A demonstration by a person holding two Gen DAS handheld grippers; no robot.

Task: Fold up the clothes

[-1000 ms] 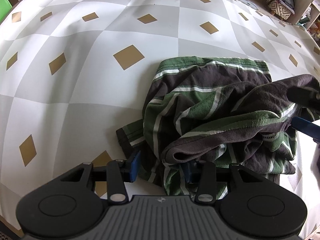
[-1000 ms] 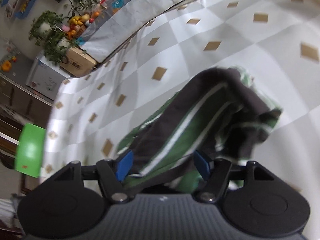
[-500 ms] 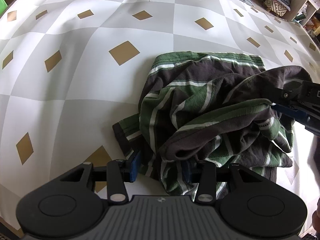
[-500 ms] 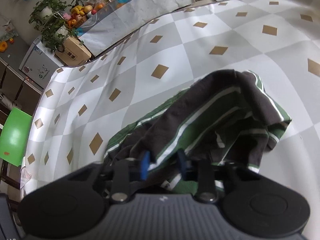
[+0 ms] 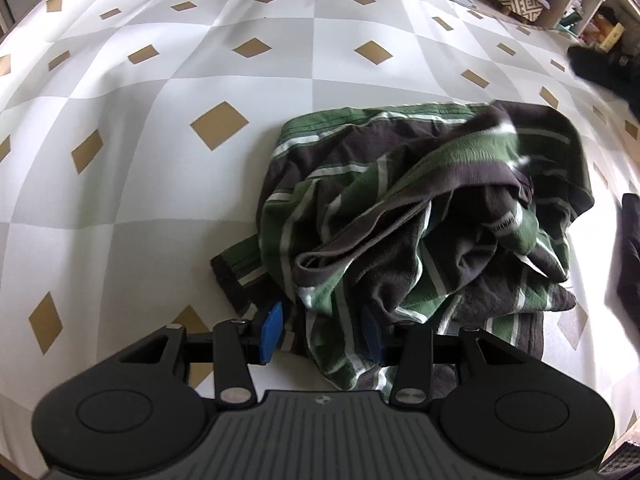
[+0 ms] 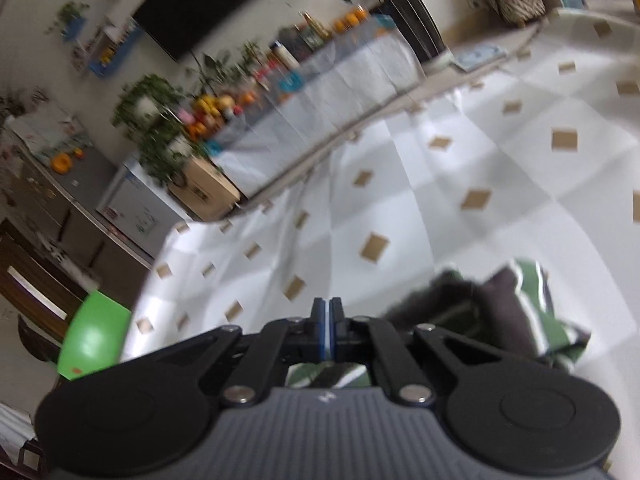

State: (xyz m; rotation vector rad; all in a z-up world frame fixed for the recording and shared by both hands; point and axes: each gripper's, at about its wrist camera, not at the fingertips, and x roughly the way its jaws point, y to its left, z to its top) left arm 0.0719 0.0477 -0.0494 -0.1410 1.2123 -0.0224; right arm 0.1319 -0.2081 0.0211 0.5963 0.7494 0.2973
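A: Green-striped shirt (image 5: 420, 216) lies crumpled on the checkered table (image 5: 160, 80). Your left claw (image 5: 322, 332) stands wide around its near hem.

B: Right claw (image 6: 327, 334): pinched together, apparently empty. Next, regrasp and spread flat.

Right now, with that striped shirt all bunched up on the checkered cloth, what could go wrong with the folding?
The striped shirt lies crumpled in layers, so the open left gripper, with fabric between its fingers, may pinch several layers and fold creases in. The right gripper is shut with nothing visibly between its pads and is tipped up from the shirt, so one-sided pulling could drag the heap across the checkered cloth.
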